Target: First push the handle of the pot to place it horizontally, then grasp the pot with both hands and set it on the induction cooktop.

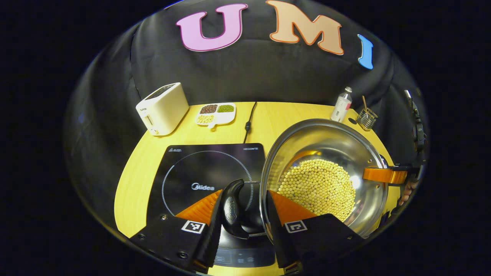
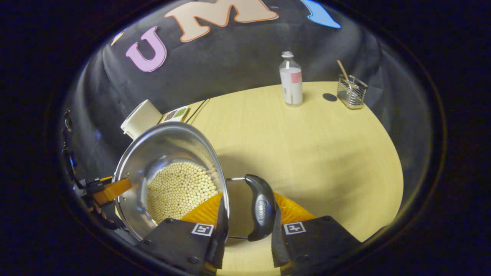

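— Two grippers, and each is on a handle of the pot (image 1: 326, 168)?

— Yes. In the left gripper view, the left gripper (image 1: 242, 214) has its fingers astride the pot's black loop handle (image 1: 233, 209), one finger on the outer side of the grip and the other against the pot's rim (image 1: 264, 184). The jaws stand narrowly apart with the handle between them. Whether both press on it, I cannot tell from this angle.

— And the other side?

— In the right gripper view, the right gripper (image 2: 245, 218) straddles the opposite black handle (image 2: 261, 209) in the same way, one finger reaching inside the rim, the other just beside the grip. It appears closed around it, though a thin gap may remain.

— Where is the pot itself?

— Beside the induction cooktop (image 1: 191, 168), at its right edge in the left gripper view; the handle hangs over the cooktop's glass. The steel bowl is tilted toward the camera and holds a bed of pale round beans (image 1: 318, 188). Whether the pot rests on the wooden table (image 2: 307, 145) or is lifted is unclear.

— Anything farther out?

— A white toaster (image 1: 163, 107) and a divided dish of beans (image 1: 215, 113) behind the cooktop, a power cord (image 1: 248, 122), a bottle (image 2: 290, 80), and a small wire holder (image 2: 351, 92) with a stick in it.
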A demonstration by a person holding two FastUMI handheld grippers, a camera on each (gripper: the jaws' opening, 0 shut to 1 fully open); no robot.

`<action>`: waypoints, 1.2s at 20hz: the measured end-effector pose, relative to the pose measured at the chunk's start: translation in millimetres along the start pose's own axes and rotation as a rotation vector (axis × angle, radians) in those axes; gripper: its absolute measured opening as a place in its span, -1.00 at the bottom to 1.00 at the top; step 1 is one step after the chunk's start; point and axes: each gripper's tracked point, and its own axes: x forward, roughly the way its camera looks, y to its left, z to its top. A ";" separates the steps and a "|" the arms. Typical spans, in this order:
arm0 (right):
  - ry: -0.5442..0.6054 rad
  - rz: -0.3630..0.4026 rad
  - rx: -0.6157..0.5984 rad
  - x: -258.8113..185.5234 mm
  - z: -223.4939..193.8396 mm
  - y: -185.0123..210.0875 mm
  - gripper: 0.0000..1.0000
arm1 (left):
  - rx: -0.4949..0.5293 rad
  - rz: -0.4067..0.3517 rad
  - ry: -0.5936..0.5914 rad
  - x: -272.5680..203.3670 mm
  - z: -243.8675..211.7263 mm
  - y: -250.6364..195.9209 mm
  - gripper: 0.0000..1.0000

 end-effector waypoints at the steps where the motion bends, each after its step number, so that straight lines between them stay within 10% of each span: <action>1: 0.001 -0.003 -0.001 3.4 -1.1 14.2 0.02 | -0.004 -0.003 -0.002 1.1 0.5 14.5 0.25; 13: 0.019 -0.115 0.033 43.7 -26.6 185.0 0.02 | 0.016 -0.100 0.009 40.6 6.3 183.6 0.20; 24: 0.031 -0.128 0.071 64.9 -25.4 212.8 -0.09 | 0.031 -0.129 -0.102 56.3 25.0 208.4 0.22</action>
